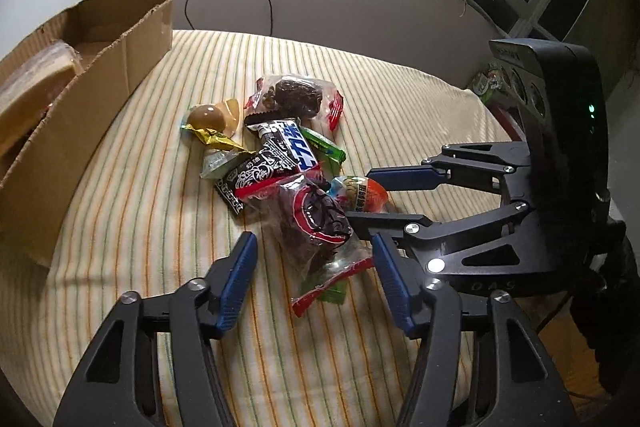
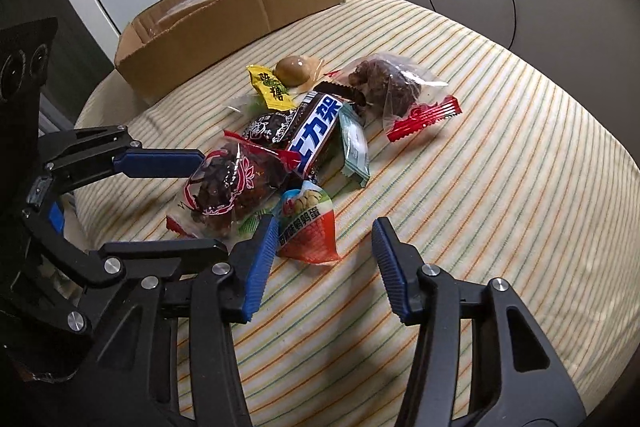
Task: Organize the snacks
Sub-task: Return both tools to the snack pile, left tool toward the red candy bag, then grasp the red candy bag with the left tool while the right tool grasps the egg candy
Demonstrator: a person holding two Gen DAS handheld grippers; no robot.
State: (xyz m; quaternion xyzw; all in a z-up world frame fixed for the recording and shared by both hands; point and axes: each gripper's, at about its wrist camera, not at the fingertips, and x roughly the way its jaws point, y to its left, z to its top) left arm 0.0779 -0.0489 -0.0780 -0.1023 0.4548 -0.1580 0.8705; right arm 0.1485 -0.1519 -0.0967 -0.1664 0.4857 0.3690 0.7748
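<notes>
Cardboard box point(image 1: 86, 131): far left of the striped cloth point(image 1: 160, 219), open-topped, some packets already inside. Judged the drop-off for the snacks.
Snack pile point(image 1: 280, 155): mid-cloth, well apart from the box. Wrappers overlap; a Snickers bar point(image 2: 316, 135) lies across the middle.
Braised egg point(image 1: 206, 116): far-left edge of the pile, beside a yellow candy point(image 2: 272, 89).
Left gripper point(image 1: 314, 277): fingers spread, pointing down at the near end of the pile. Clear-and-red packet of dark dried fruit point(image 1: 316, 227) lies between the pads; no pad seen pressing it, so nothing is held.
Right gripper point(image 2: 326, 247): fingers spread, nothing grasped. Orange-and-green quail egg packet point(image 2: 308, 231) sits just inside its left pad, touching or nearly so; the right pad stands over bare cloth.
Second dried-fruit packet point(image 2: 390, 87): far-right edge of the pile, untouched.
Step in hand, judged: each gripper about to pinch its own packet.
Doing it well: bite on the bulky middle, not the crinkly sealed tail, which would slip. Shift the right gripper so the quail egg packet is centred. Lift straight up so neighbours underneath are not dragged.
Risk: the grippers sit close together and could knock each other.
</notes>
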